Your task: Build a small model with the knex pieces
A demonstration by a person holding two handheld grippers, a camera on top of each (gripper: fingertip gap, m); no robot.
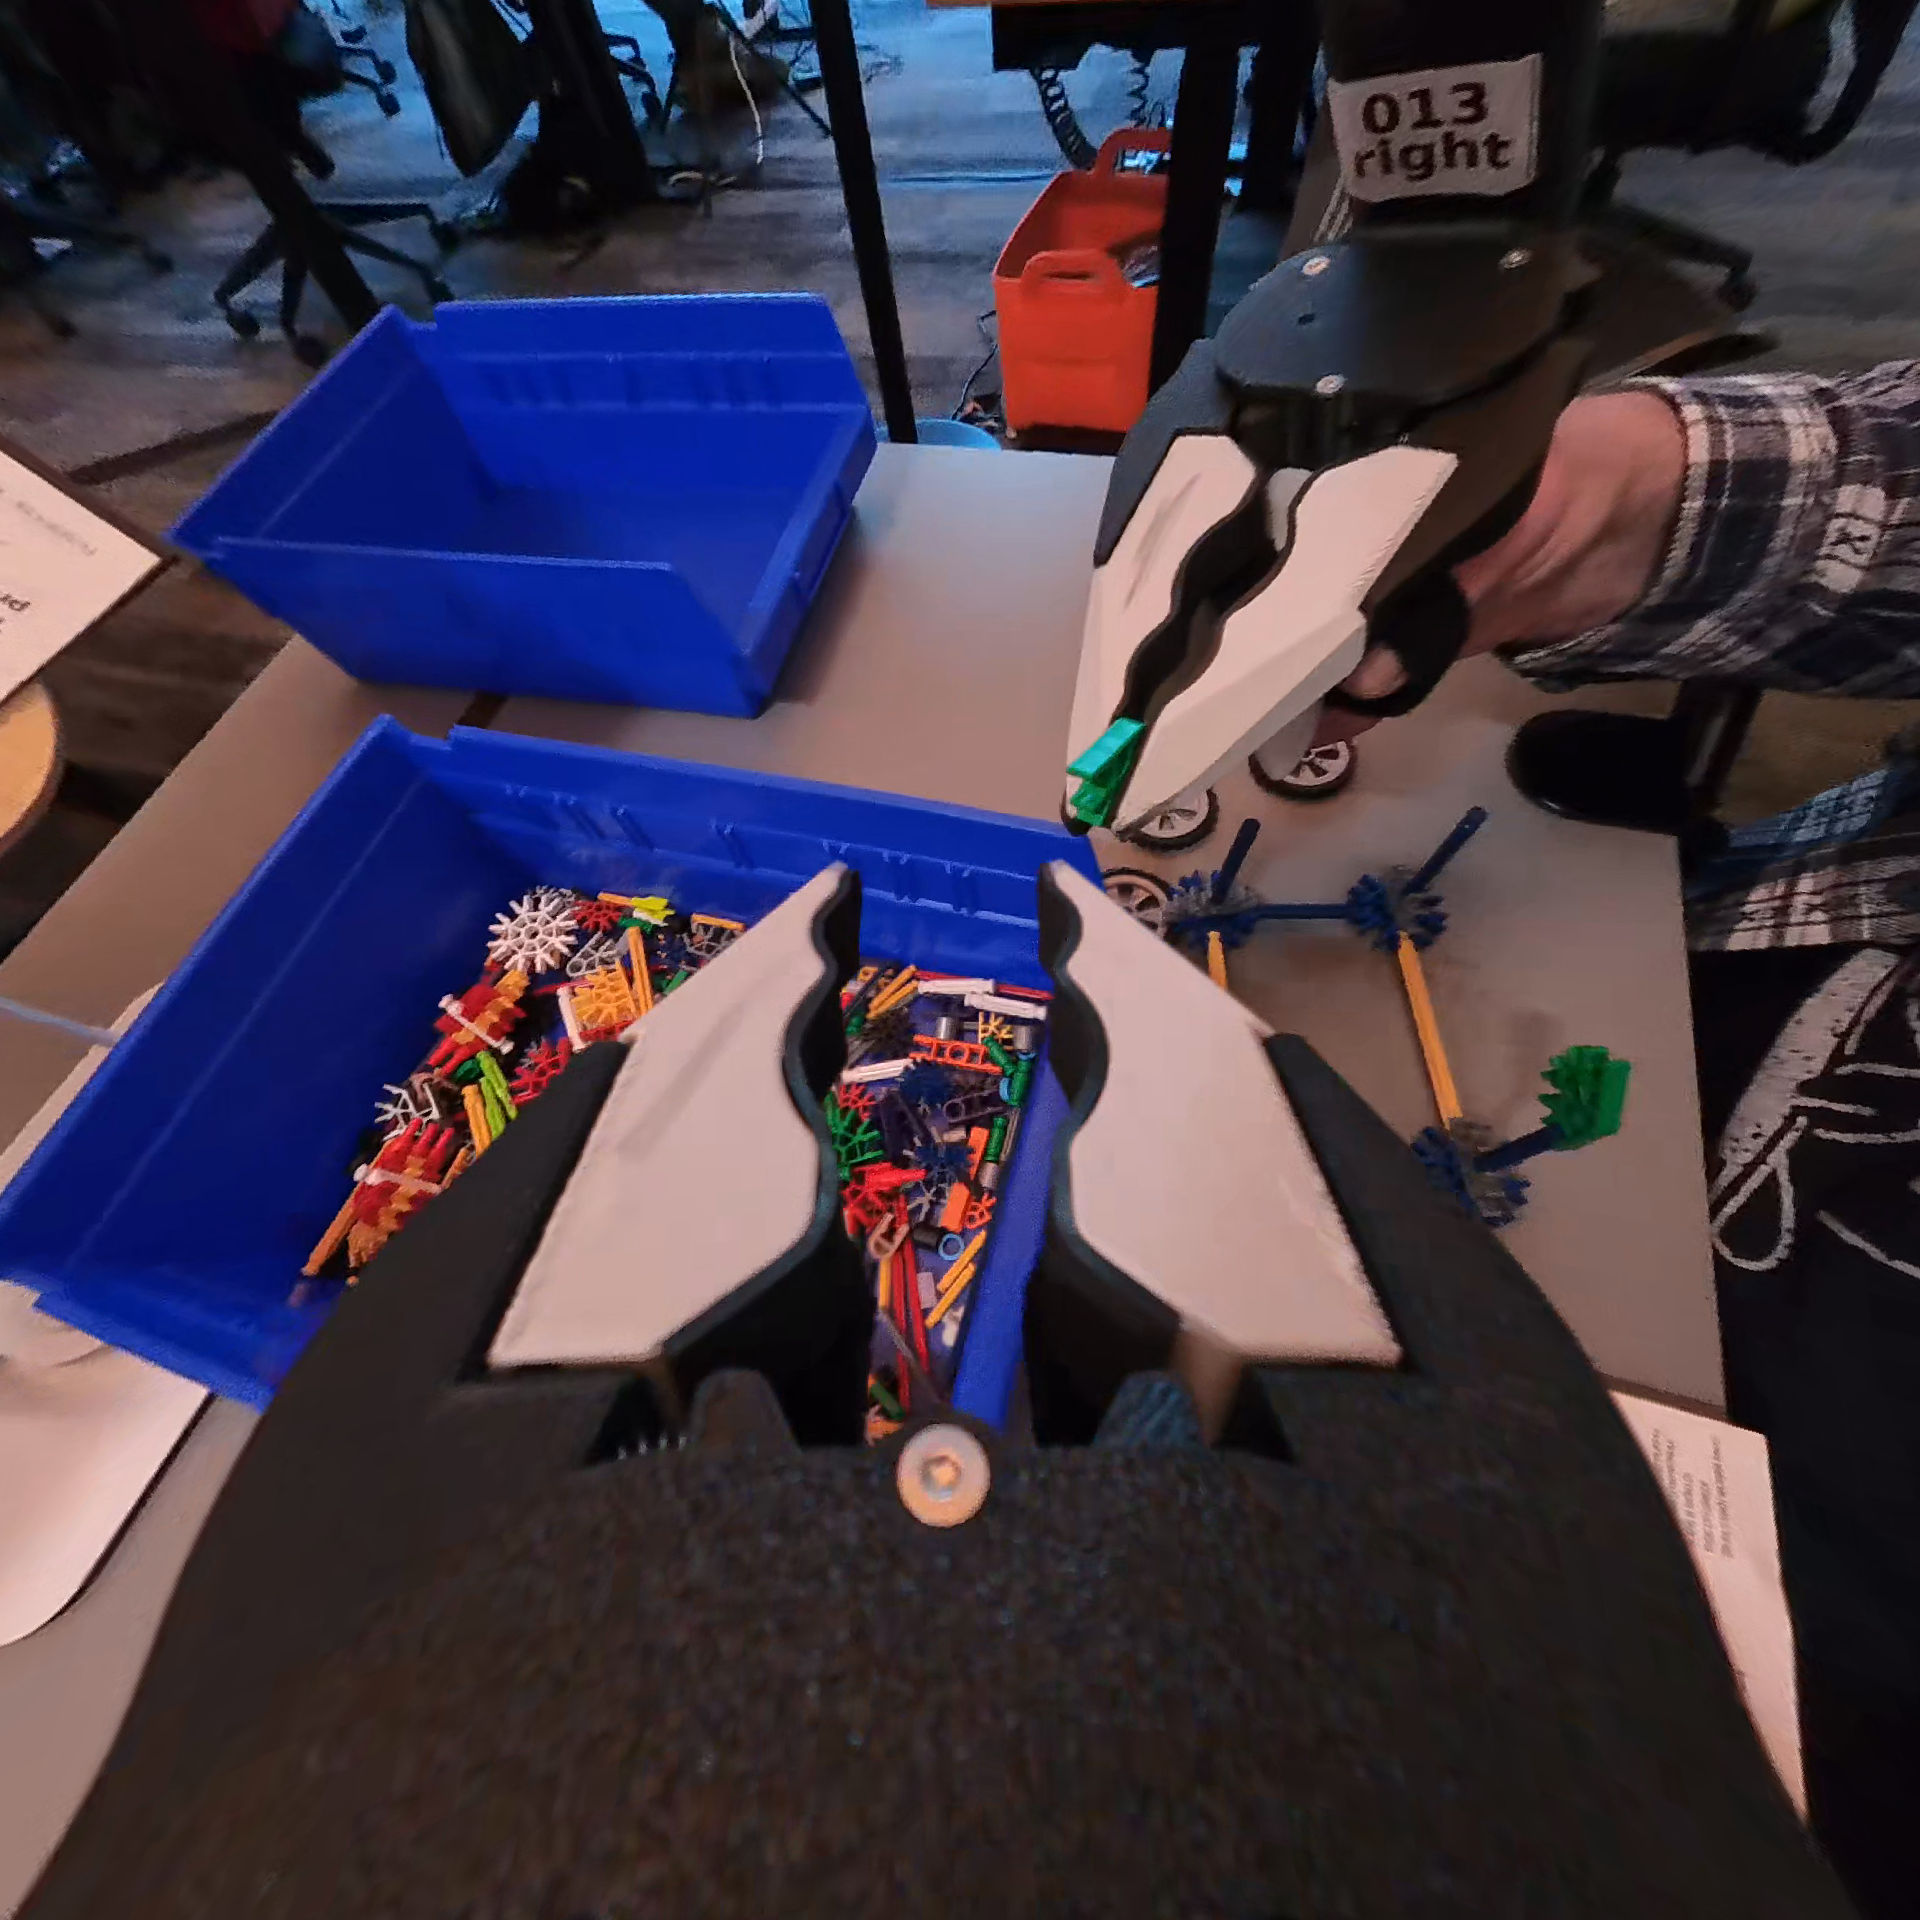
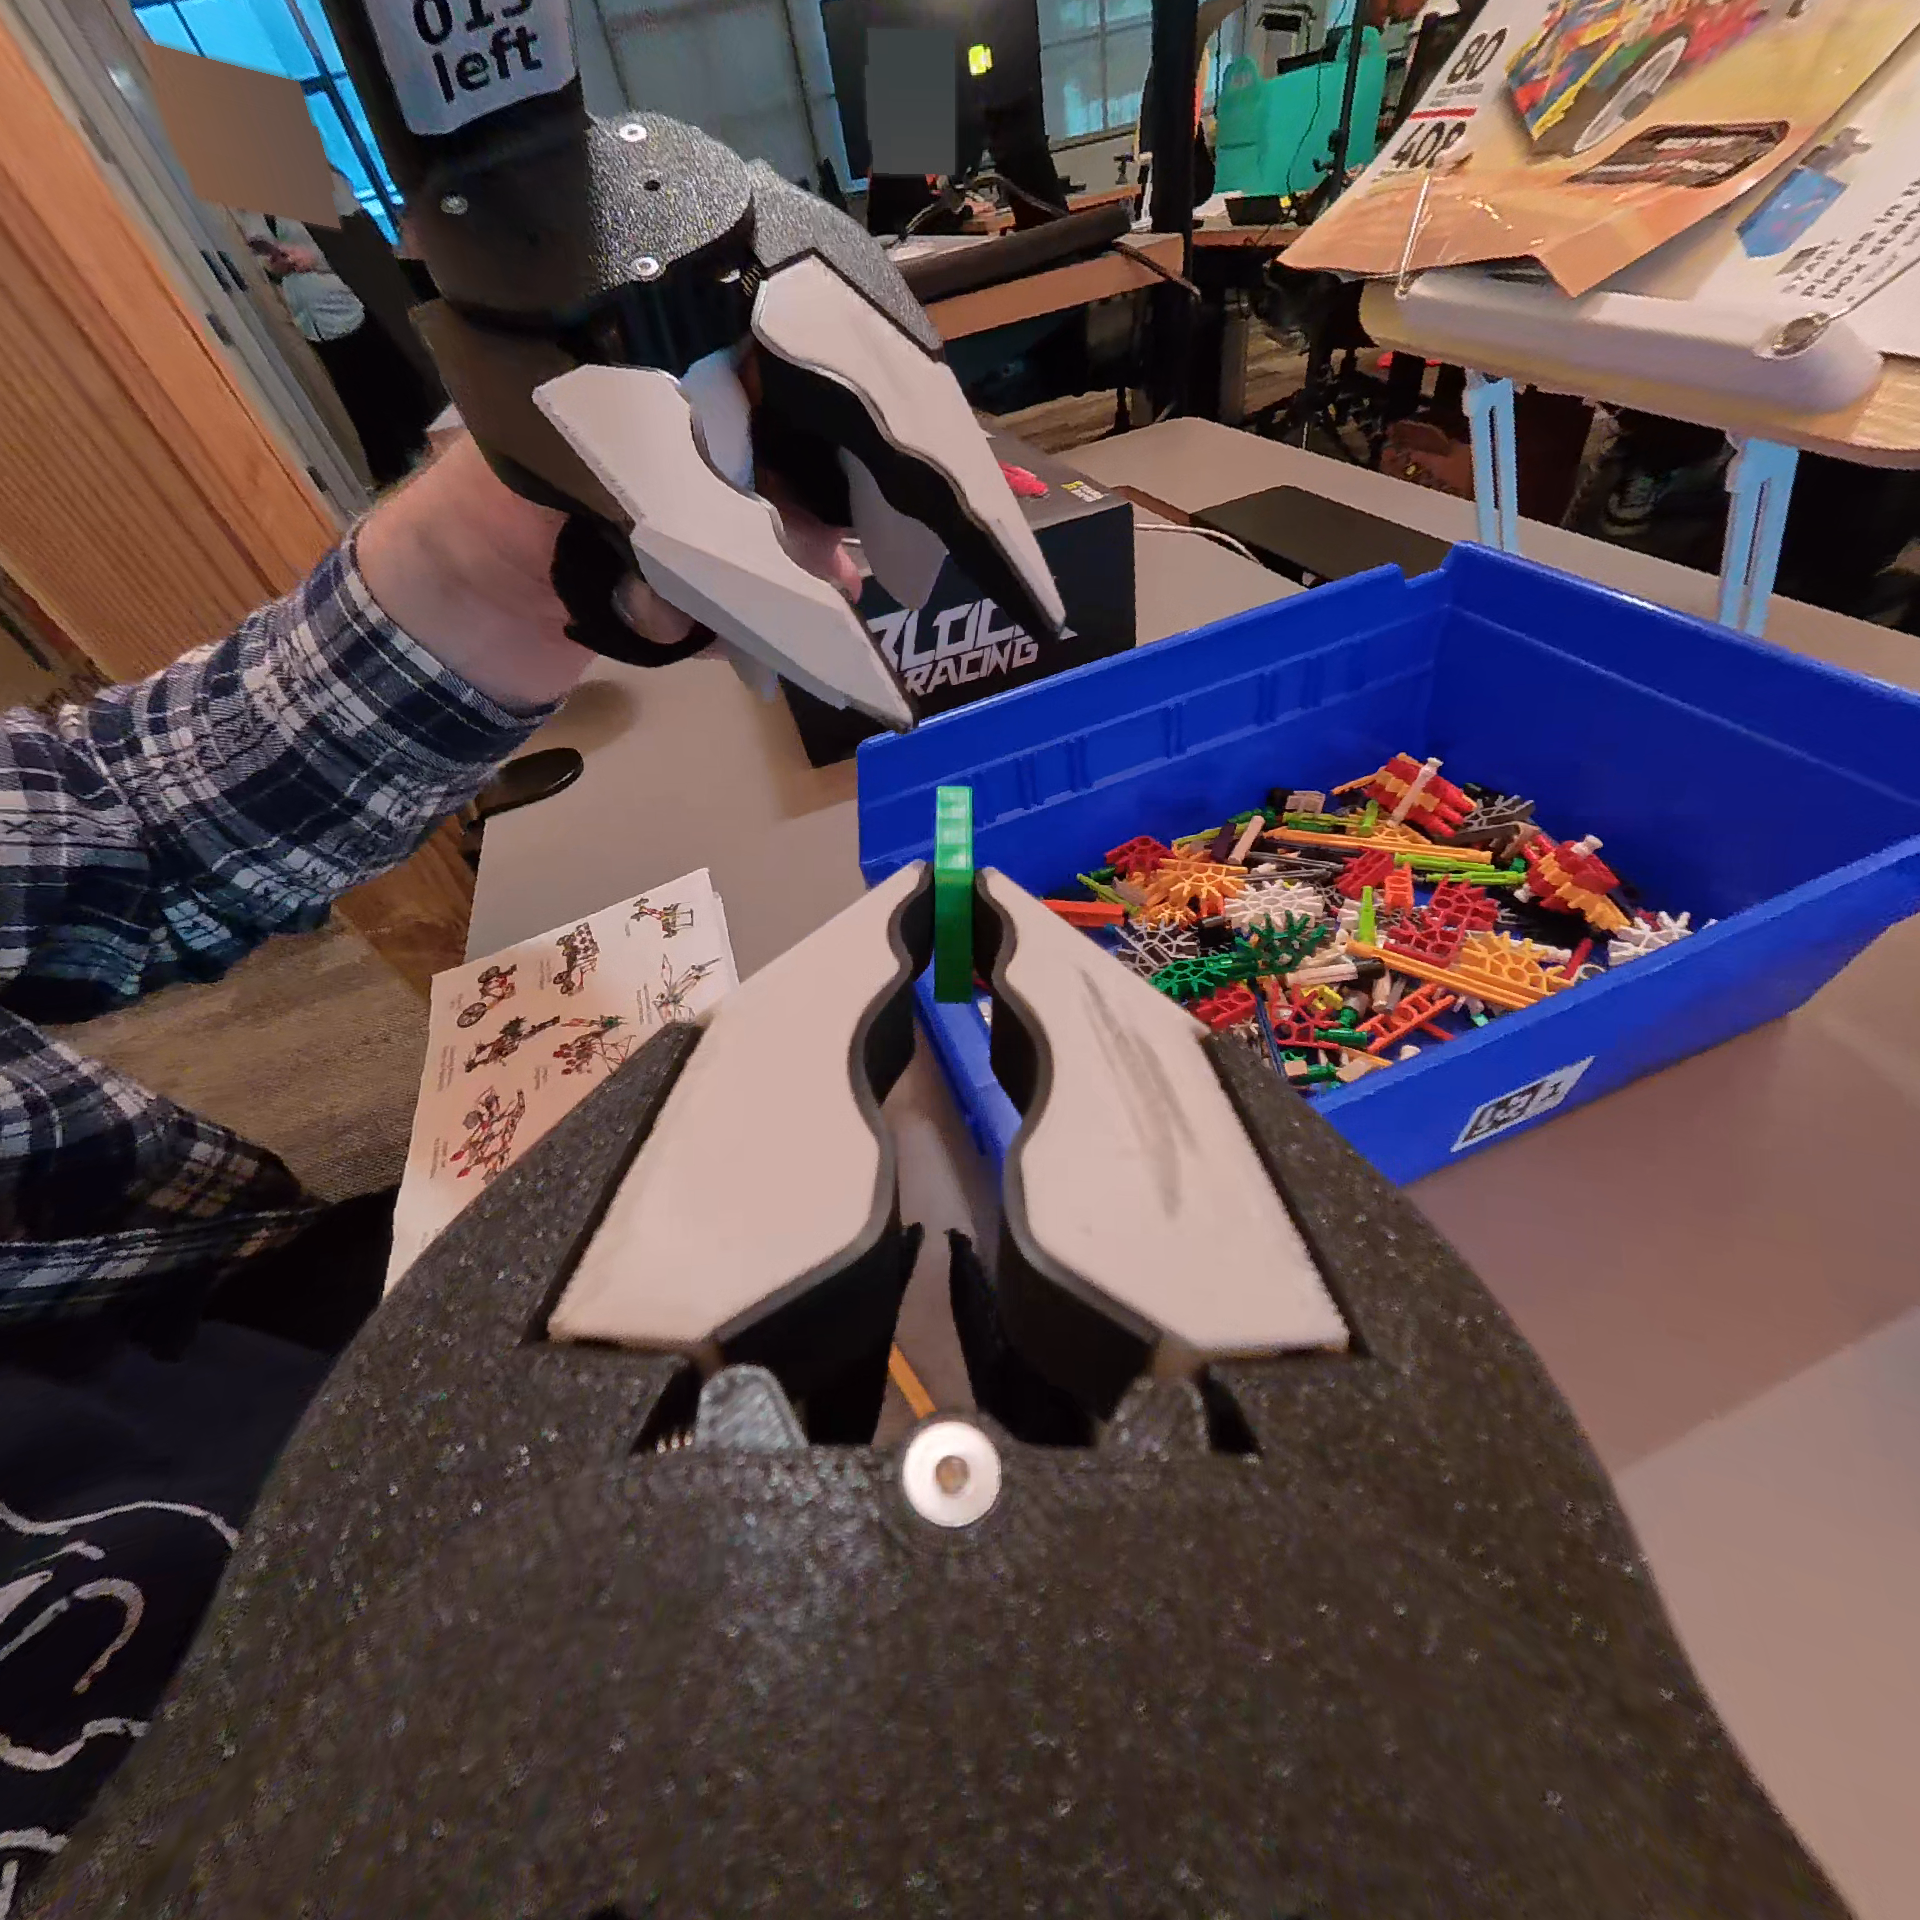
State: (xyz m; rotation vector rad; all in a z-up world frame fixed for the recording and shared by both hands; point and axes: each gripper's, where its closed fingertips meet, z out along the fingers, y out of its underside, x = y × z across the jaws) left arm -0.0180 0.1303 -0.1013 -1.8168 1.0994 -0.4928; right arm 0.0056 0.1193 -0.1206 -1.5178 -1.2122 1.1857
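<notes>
Right hand-held gripper [image 2: 953,883] pinches green connector [image 2: 953,894] by its tips only; a slip could drop it onto the table [image 1: 966,623]. Left hand-held gripper [image 1: 948,883] released, over the parts bin [image 1: 208,1091], toy frame [image 1: 1392,935] at 2 o'clock.

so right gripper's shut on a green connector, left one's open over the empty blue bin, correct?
Not quite. The left gripper hangs open over the blue bin full of colourful pieces, as the left wrist view shows. The right gripper is indeed shut on the green connector.
</notes>
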